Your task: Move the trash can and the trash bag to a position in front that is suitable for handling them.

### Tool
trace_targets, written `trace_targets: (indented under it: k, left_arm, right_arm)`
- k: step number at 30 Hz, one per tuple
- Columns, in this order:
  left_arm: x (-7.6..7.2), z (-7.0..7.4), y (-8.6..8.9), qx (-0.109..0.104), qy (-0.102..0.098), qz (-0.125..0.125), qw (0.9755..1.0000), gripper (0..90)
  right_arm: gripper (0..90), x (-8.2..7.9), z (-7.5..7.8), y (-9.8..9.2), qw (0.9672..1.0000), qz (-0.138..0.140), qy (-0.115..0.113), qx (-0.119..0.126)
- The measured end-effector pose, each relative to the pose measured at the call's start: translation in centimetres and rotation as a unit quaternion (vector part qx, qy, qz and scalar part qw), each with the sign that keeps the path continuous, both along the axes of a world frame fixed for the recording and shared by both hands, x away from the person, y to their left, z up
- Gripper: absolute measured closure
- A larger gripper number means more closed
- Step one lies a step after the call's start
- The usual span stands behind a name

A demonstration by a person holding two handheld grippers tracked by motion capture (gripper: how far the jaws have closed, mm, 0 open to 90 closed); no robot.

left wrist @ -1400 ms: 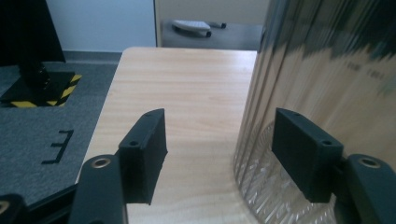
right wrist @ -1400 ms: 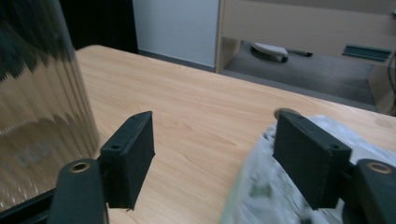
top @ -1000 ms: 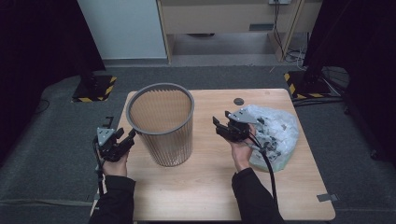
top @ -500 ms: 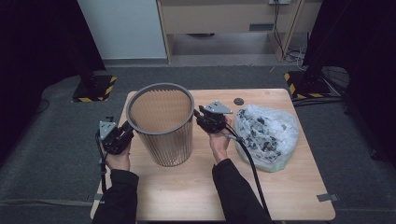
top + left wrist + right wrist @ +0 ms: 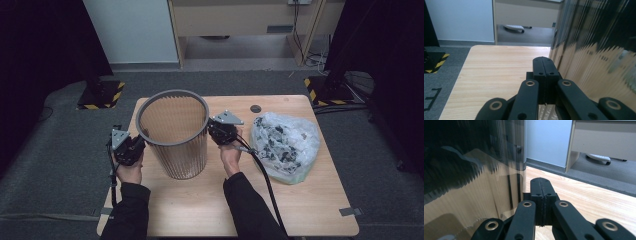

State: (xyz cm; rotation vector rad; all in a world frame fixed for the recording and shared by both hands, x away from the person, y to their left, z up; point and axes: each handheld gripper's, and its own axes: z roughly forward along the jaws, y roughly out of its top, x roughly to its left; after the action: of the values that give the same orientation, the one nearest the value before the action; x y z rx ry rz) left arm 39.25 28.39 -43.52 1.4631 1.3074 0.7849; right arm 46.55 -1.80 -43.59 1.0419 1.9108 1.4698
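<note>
In the high view, the bin [image 5: 174, 134] stands upright on the left half of the table [image 5: 300, 210], and it has no liner inside. The bag [image 5: 285, 145] lies at 3 o'clock from the bin, well apart from it. The left gripper [image 5: 134, 148] is at 9 o'clock of the bin, just beside its wall, near the left table edge. The right gripper [image 5: 219, 133] is at 3 o'clock of the bin, between bin and bag. I judge the work is at its beginning: the bin is flanked on both sides, but the bag is not yet taken. The front of the table, at 6 o'clock, offers free room; a small dark disc [image 5: 256, 108] lies near the far edge.

In the left gripper view, the left gripper [image 5: 542, 60] has its jaws closed fully together, with nothing between them; they have just been closing. The ribbed bin wall [image 5: 594, 50] rises at 2 o'clock.

In the right gripper view, the right gripper [image 5: 540, 181] is closed the same way, empty, after just closing. The bin wall [image 5: 474, 170] stands at 10 o'clock, very near.
</note>
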Motion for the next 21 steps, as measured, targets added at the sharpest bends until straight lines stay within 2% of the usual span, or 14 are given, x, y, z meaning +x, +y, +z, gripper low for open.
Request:
trace_targets:
  k: [3,6,9,11,14,17,21]
  left_arm:
    - [-0.1,0.1,-0.4,0.000,0.004,0.000,1.0000,90.0]
    - [-0.3,0.2,-1.2,0.005,0.009,-0.003,0.9999,90.0]
    - [-0.5,0.3,-2.7,0.016,0.008,-0.010,0.9998,90.0]
    - [-0.6,0.3,-3.1,0.014,0.009,-0.015,0.9997,90.0]
    - [-0.8,0.3,-4.5,0.014,0.009,-0.030,0.9994,90.0]
    - [-1.3,0.4,-6.0,0.016,0.011,-0.034,0.9992,90.0]
    - [-1.7,0.3,-7.8,0.004,0.013,-0.043,0.9990,90.0]
  right_arm:
    - [90.0,-0.4,0.0,-0.4,1.0000,0.000,0.000,0.002]
    - [90.0,-1.2,0.0,-1.6,1.0000,0.000,-0.001,-0.001]
    - [90.0,-2.0,0.1,-2.6,1.0000,-0.004,-0.003,-0.004]
    - [90.0,-2.2,0.2,-3.0,0.9999,-0.006,-0.003,-0.008]
    - [90.0,-2.9,0.5,-4.5,0.9998,-0.016,-0.007,-0.013]
    - [90.0,-3.8,0.7,-6.0,0.9997,-0.022,-0.005,-0.014]
    - [90.0,-5.2,0.7,-7.7,0.9992,-0.037,-0.005,-0.017]
